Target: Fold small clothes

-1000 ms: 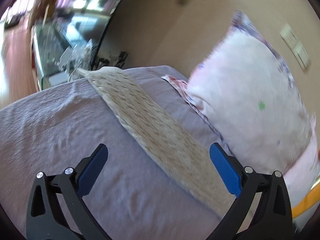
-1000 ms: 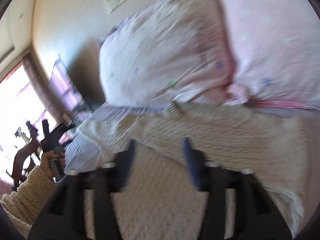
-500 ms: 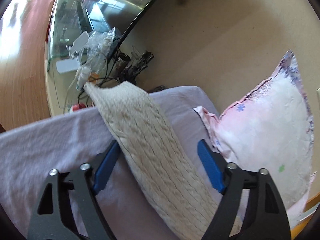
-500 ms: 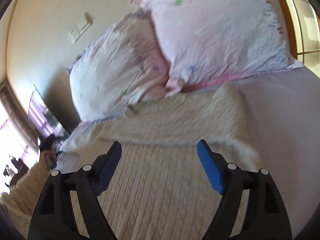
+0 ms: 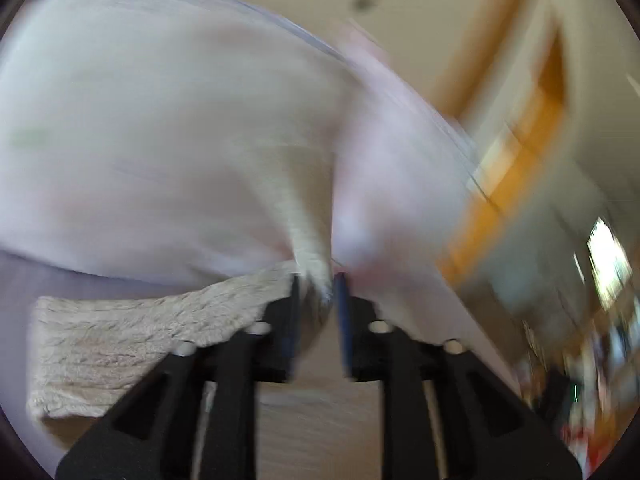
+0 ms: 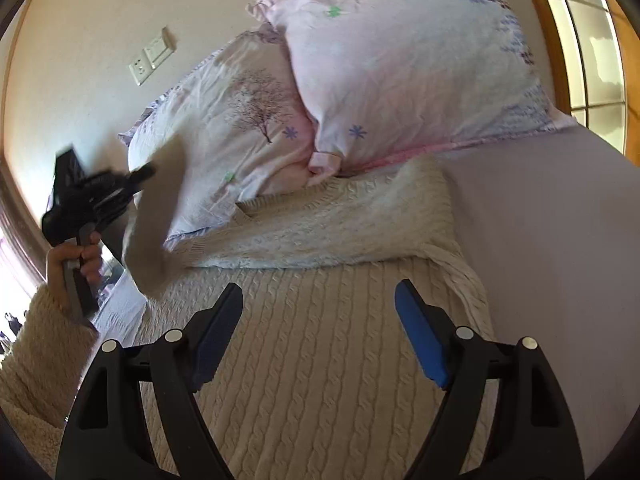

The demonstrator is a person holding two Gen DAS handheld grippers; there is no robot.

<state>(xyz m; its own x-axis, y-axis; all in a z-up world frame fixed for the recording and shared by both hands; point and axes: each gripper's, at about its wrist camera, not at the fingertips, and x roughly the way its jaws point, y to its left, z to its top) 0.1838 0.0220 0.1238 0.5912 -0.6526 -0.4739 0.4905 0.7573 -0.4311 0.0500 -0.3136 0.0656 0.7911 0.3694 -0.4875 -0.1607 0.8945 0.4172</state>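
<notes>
A cream cable-knit sweater lies flat on the lilac bed sheet, its right sleeve folded across the chest. My right gripper is open and empty, hovering over the sweater's body. My left gripper is shut on the sweater's left sleeve; the left wrist view is motion-blurred. In the right wrist view the left gripper holds that sleeve lifted above the bed at the left.
Two pale pink printed pillows lean against the cream wall behind the sweater. A wooden window frame stands at the right. The person's fleece-sleeved arm is at the lower left.
My left gripper has shut on the left sleeve and swung it up and over towards the pillows. My right gripper has stayed open and has steadied over the sweater's body.
</notes>
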